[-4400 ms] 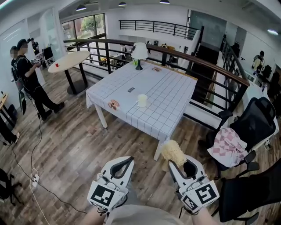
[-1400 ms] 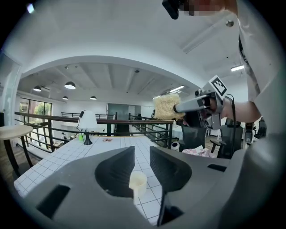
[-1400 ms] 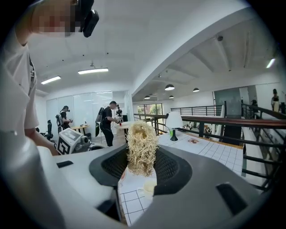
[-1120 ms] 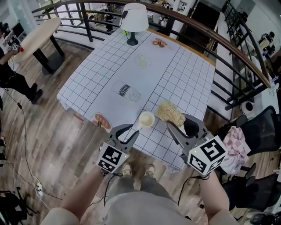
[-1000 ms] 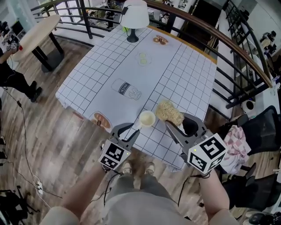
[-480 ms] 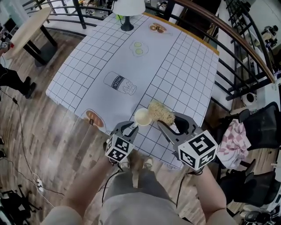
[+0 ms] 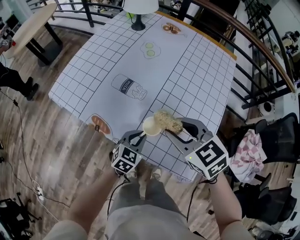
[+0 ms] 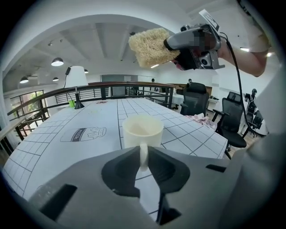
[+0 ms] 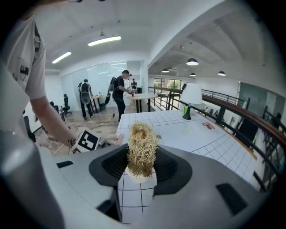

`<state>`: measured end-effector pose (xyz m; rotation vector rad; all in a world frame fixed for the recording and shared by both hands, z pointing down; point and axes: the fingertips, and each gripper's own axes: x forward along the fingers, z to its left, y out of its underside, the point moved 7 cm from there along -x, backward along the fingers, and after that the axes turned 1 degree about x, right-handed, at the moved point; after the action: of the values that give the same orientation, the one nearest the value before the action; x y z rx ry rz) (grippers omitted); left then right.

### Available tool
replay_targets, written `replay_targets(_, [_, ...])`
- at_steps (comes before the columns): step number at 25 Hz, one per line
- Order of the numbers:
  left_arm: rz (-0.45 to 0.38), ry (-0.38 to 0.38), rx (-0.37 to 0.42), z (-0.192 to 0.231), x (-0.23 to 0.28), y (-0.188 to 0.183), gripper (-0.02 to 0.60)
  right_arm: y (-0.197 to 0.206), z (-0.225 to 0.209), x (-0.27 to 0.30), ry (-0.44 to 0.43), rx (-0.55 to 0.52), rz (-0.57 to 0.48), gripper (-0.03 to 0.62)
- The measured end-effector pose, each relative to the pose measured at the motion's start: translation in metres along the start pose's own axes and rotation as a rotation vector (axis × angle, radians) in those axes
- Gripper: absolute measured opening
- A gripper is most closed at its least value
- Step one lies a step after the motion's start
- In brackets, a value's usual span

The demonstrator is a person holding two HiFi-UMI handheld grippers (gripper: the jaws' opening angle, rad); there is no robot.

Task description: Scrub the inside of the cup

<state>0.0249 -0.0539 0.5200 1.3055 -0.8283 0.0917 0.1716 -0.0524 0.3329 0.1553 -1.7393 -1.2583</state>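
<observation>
- Your left gripper (image 8: pixel 144 154) is pinching the thin handle (image 8: pixel 143 158) of the cream cup (image 8: pixel 143 129), with the jaws squeezed right in on it.
- The cup stands upright, mouth open to the ceiling, close to the near edge of the table (image 7: pixel 197 70) and towards its near right corner. You can't tell here whether its base rests on the checked cloth.
- Your right gripper (image 9: pixel 142 162) is clamped on the straw-coloured scrubber (image 9: pixel 142 147). Its bulk holds the jaws fairly wide, and the shaggy end pokes out past the tips.
- From the head view, the scrubber sits just beside the cup's rim, on its right.
- From the left gripper view, the scrubber hangs above the cup, clear of it and not inside.
- A white lamp (image 7: pixel 139 7) stands at the table's far edge.
</observation>
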Motion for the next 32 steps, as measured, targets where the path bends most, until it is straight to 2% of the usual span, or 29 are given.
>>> replay_targets(3, [-0.001,-0.01,-0.017,-0.004,-0.006,0.004,0.06,-0.004,0.006,0.015,-0.057,-0.124,0.133,0.16])
replay_targets(7, [-0.009,-0.009,-0.034,-0.008,-0.011,0.008,0.06,0.001,0.019,0.042,-0.197,-0.222,0.292,0.16])
replay_targets(11, [-0.004,-0.005,-0.038,-0.014,-0.019,0.013,0.06,0.018,0.026,0.069,-0.283,-0.327,0.442,0.16])
replay_targets(14, [0.001,0.004,-0.041,-0.015,-0.025,0.018,0.06,0.031,0.032,0.087,-0.318,-0.373,0.539,0.16])
replay_targets(18, [-0.009,0.01,-0.044,-0.016,-0.027,0.02,0.06,0.047,0.036,0.109,-0.309,-0.456,0.65,0.16])
replay_targets(21, [-0.015,0.023,-0.042,-0.016,-0.027,0.02,0.06,0.054,0.037,0.124,-0.315,-0.463,0.684,0.16])
replay_targets(24, [-0.017,0.048,-0.04,-0.013,-0.028,0.021,0.06,0.06,0.037,0.14,-0.357,-0.423,0.693,0.159])
replay_targets(26, [-0.023,0.055,-0.043,-0.011,-0.028,0.021,0.06,0.062,0.041,0.147,-0.38,-0.438,0.703,0.16])
replay_targets(29, [-0.028,0.054,-0.047,-0.013,-0.028,0.02,0.06,0.061,0.043,0.143,-0.347,-0.479,0.699,0.163])
replay_targets(32, [-0.025,0.053,-0.052,-0.015,-0.028,0.02,0.06,0.058,0.043,0.132,-0.33,-0.463,0.662,0.169])
